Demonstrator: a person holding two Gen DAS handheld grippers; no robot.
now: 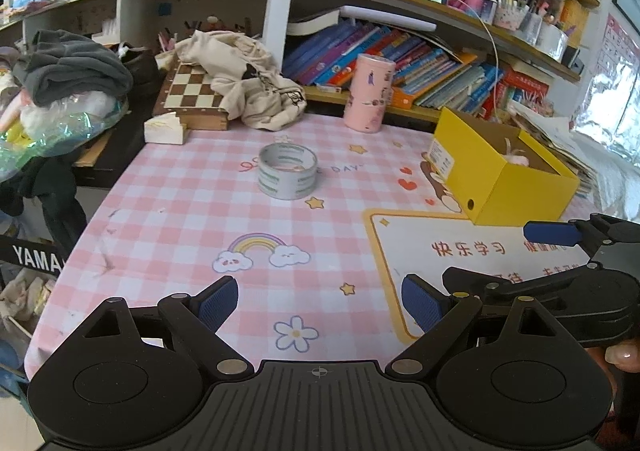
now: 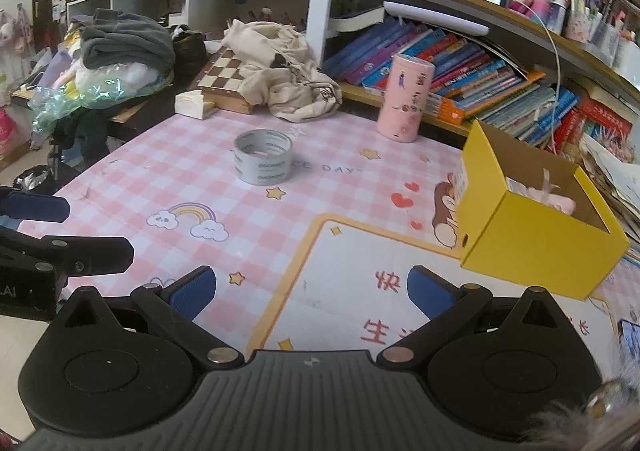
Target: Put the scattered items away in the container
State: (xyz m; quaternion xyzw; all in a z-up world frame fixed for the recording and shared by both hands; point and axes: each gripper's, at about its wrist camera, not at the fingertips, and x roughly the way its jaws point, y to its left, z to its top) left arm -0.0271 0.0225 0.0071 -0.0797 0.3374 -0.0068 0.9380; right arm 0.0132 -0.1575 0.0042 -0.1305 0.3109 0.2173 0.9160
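Near the middle of the pink checked desk mat (image 1: 168, 187) lies the tape roll (image 1: 287, 170), flat and apart from everything; toward the right edge waits our yellow box (image 1: 516, 187), open-topped for drop-ins. We hold the left gripper (image 1: 320, 301) and right gripper (image 2: 311, 287) wide apart, empty. Cluttered bookshelves (image 1: 420, 63) back the desk.

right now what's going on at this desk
A person holds a two-finger gripper in each hand over the pink checked table mat. Both the left gripper and the right gripper are open and empty. A roll of tape and a pink canister sit out on the mat, while the yellow box already holds something pink.
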